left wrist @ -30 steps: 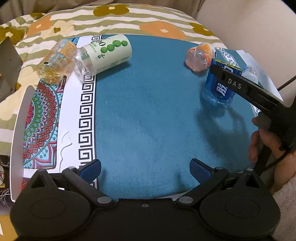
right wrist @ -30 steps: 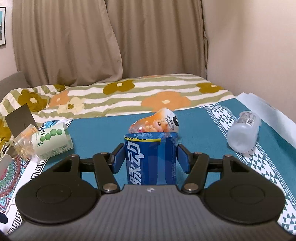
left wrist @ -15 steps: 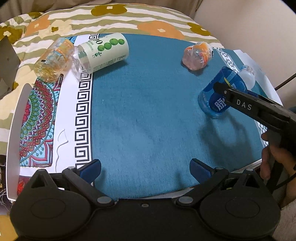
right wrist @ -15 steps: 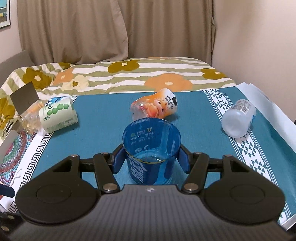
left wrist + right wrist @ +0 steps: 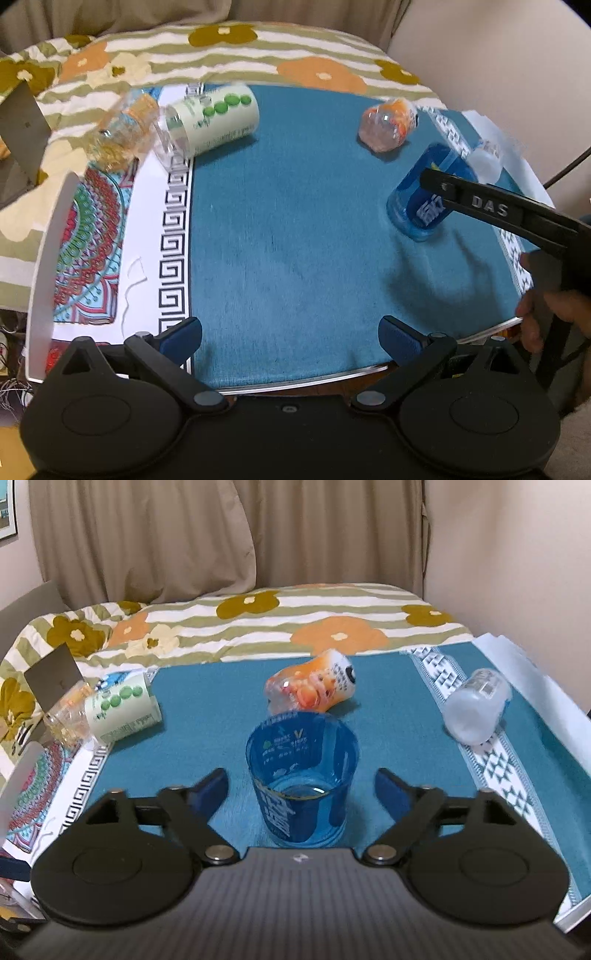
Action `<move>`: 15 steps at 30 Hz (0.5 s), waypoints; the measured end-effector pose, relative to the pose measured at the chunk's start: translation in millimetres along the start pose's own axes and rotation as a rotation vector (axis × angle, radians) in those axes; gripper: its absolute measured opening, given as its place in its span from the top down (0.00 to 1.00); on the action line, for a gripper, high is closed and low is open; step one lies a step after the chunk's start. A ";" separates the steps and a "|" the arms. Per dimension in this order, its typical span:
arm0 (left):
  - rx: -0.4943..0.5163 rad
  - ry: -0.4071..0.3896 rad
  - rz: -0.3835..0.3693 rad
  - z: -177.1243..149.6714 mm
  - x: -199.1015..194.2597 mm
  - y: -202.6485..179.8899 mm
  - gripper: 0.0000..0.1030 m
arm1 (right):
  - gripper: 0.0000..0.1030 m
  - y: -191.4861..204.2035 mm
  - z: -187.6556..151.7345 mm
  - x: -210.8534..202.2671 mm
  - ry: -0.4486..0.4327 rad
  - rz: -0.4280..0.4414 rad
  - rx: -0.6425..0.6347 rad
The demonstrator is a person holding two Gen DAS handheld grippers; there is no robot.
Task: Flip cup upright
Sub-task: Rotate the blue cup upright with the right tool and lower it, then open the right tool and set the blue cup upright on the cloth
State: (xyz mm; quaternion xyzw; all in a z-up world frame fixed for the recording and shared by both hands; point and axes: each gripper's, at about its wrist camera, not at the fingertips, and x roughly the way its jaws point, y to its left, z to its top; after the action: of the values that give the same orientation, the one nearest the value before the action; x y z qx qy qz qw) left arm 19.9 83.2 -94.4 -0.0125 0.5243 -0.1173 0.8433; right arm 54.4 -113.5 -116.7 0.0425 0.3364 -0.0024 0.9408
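Bare teal cloth [image 5: 295,229] mid-table; orange cup [image 5: 314,688] just behind blue cup [image 5: 301,779] (upright).

Right gripper [image 5: 301,788]: jaws spread wide, clear gap each side of the blue cup [image 5: 302,775] standing between them, no contact. Left gripper [image 5: 290,334]: jaws wide apart, nothing between them. Person's right hand [image 5: 550,314] wraps the right gripper's handle.

We see a teal cloth [image 5: 207,701] covering the table, carrying an upright blue cup [image 5: 303,779], an orange cup [image 5: 314,688], a green-dotted cup [image 5: 122,712] and a frosted cup [image 5: 476,705] lying sideways.
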 end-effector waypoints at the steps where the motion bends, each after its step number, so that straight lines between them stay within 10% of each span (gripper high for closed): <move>1: -0.004 -0.011 0.005 0.8 -4.0 -2.2 0.00 | 0.00 -1.4 2.4 -4.7 -0.004 0.004 -0.003; 15: -0.065 -0.277 0.135 20.3 -84.6 -63.5 0.00 | 0.00 -54.4 58.4 -111.1 0.029 0.005 -0.122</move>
State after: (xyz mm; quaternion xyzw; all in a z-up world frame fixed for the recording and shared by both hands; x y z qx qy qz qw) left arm -9.6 37.2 -1.6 -0.0205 0.4062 -0.0405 0.9127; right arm 3.7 -175.1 -5.6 -0.0140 0.3496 0.0211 0.9366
